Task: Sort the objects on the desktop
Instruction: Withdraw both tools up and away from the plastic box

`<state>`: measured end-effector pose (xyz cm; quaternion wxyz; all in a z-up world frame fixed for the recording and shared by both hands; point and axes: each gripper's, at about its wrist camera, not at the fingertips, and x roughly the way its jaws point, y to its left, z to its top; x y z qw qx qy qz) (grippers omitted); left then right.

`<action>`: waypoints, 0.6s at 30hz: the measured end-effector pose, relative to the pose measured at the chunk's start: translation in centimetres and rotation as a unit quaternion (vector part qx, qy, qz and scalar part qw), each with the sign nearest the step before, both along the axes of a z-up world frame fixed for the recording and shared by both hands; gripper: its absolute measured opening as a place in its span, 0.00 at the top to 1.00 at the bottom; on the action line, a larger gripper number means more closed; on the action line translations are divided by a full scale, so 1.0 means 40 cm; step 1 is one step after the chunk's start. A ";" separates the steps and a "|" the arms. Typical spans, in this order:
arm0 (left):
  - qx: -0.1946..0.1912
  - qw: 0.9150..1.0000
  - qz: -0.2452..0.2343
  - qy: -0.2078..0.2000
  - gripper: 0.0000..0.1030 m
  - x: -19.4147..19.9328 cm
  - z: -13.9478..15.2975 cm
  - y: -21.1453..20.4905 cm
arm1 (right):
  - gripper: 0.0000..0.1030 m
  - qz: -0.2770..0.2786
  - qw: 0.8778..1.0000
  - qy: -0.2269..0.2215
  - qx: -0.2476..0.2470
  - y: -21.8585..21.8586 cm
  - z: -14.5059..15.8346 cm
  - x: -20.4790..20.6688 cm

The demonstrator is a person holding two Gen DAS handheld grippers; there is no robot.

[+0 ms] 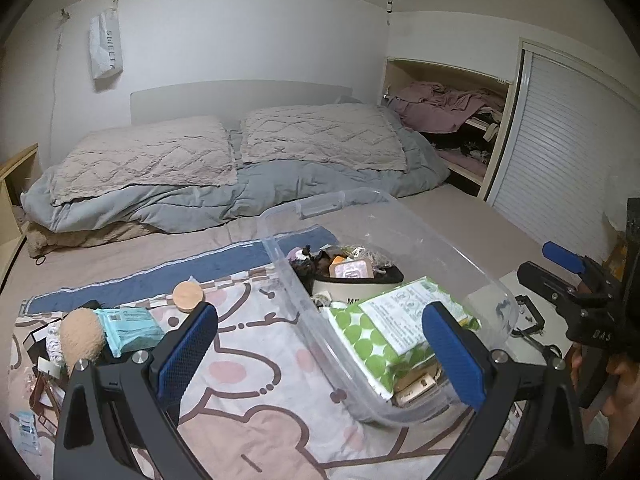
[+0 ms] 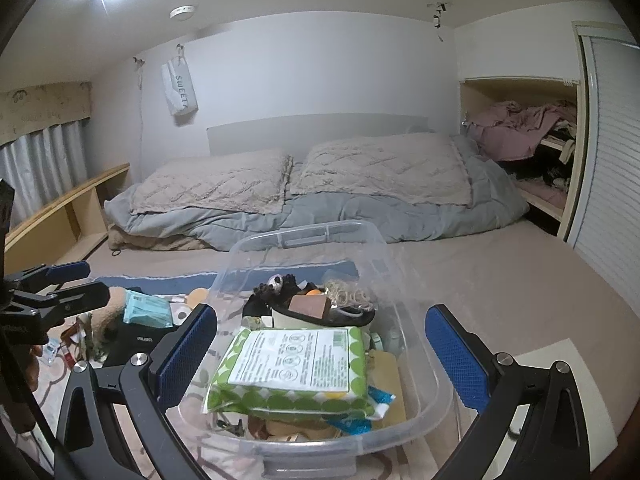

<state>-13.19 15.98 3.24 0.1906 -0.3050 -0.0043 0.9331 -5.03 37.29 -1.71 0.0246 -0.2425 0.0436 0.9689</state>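
A clear plastic storage bin sits on a patterned blanket spread over a bed, already holding several sorted things: a green-dotted packet of wipes lies on top at the near end, with a small dark tray of oddments behind it. The right gripper hangs just above the bin's near end, its blue-padded tongs wide apart and holding nothing. The left gripper is likewise spread open and empty, over the blanket at the bin's left wall. Unsorted items remain in a loose pile on the blanket to the left: a teal packet, a tan plush toy and a round wooden disc. The next pick looks best made by the left gripper, taking the teal packet across its narrow sides and lifting clear of the bin wall before releasing.
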 end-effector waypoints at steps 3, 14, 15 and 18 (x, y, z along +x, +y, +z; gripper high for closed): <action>0.004 1.000 0.003 0.000 0.00 0.011 -0.008 -0.015 | 0.00 -0.002 1.000 0.003 0.000 -0.002 -0.007 0.010; 0.006 1.000 0.017 0.006 0.00 0.024 -0.036 -0.051 | 0.00 -0.006 1.000 0.015 0.009 0.008 -0.036 0.024; 0.006 1.000 0.018 0.007 0.00 0.026 -0.037 -0.054 | 0.00 -0.006 1.000 0.015 0.010 0.009 -0.038 0.023; 0.005 1.000 0.022 0.011 0.00 0.029 -0.040 -0.065 | 0.00 -0.007 1.000 0.015 0.009 0.012 -0.043 0.019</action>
